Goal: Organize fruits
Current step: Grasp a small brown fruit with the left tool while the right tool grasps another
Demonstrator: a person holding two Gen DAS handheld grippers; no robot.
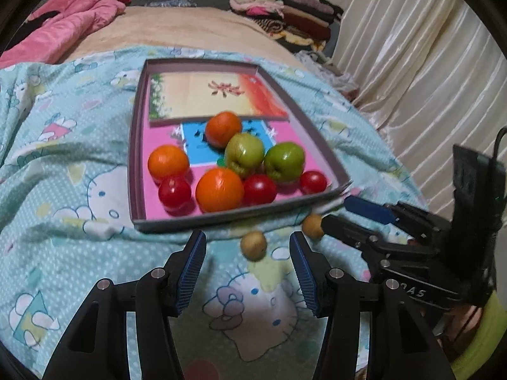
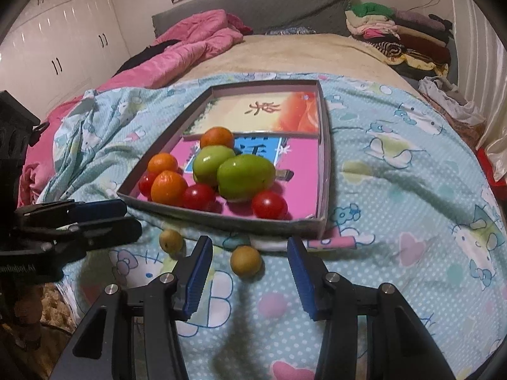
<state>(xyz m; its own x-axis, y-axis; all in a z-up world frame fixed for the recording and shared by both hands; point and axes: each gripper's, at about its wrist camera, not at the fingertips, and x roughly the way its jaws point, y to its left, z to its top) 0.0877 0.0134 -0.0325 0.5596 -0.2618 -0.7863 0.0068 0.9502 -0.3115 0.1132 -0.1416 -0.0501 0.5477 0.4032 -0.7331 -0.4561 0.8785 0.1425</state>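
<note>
A shallow grey box (image 1: 221,218) (image 2: 221,218) on the bed holds oranges (image 1: 219,189) (image 2: 168,187), green fruits (image 1: 284,161) (image 2: 245,175) and red tomatoes (image 1: 174,191) (image 2: 269,204). Two small yellow-brown fruits lie on the sheet in front of the box. My left gripper (image 1: 248,243) is open, with one small fruit (image 1: 253,245) between its fingers; the other (image 1: 313,226) lies to the right. My right gripper (image 2: 250,250) is open around a small fruit (image 2: 246,260); the second (image 2: 171,240) lies left. Each gripper shows in the other's view (image 1: 358,217) (image 2: 111,221).
A Hello Kitty sheet (image 1: 79,190) (image 2: 412,205) covers the bed. A pink quilt (image 1: 63,25) (image 2: 190,41) lies at the back left. Folded clothes (image 1: 285,15) (image 2: 396,34) are stacked at the back right. A cream curtain (image 1: 427,79) hangs at the right.
</note>
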